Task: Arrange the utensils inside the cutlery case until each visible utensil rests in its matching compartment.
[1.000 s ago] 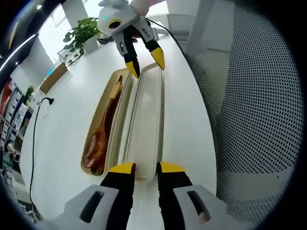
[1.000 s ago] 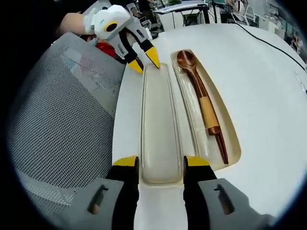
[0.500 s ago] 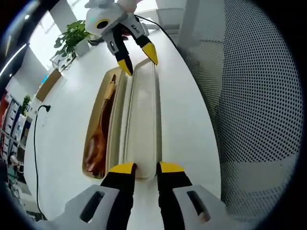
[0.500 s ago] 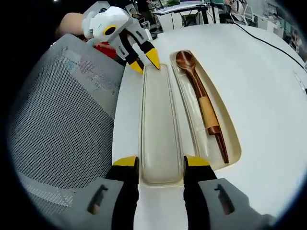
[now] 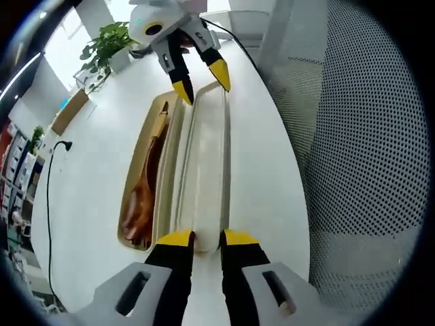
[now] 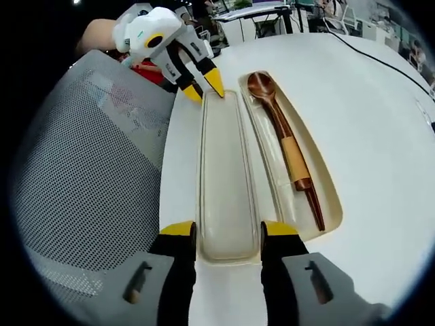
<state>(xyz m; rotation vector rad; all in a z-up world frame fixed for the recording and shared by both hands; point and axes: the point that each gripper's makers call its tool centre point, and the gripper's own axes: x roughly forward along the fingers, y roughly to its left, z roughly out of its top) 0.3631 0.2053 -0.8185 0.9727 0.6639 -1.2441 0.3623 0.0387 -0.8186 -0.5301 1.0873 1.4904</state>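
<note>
The cream cutlery case lies open on the white table, its empty lid (image 5: 204, 163) (image 6: 224, 176) beside its base (image 5: 151, 170) (image 6: 319, 170). In the base rest a brown wooden spoon (image 5: 139, 197) (image 6: 272, 109) and dark chopsticks (image 6: 309, 193). My left gripper (image 5: 206, 239) (image 6: 204, 88) hovers at one end of the lid, open with a narrow gap and nothing held. At the opposite end, my right gripper (image 6: 229, 231) (image 5: 202, 83) is open, one jaw on each long side of the lid. Whether the jaws touch the lid is unclear.
A grey mesh chair back (image 5: 360, 136) (image 6: 88, 163) stands close along the table edge beside the lid. A potted plant (image 5: 109, 47) and a black cable (image 5: 51, 183) are farther off on the table. White tabletop (image 6: 380, 115) stretches beyond the base.
The left gripper view has shifted a little with the hand and its jaw gap looks slightly narrower. The case, the utensils and the right gripper stay where they were.
</note>
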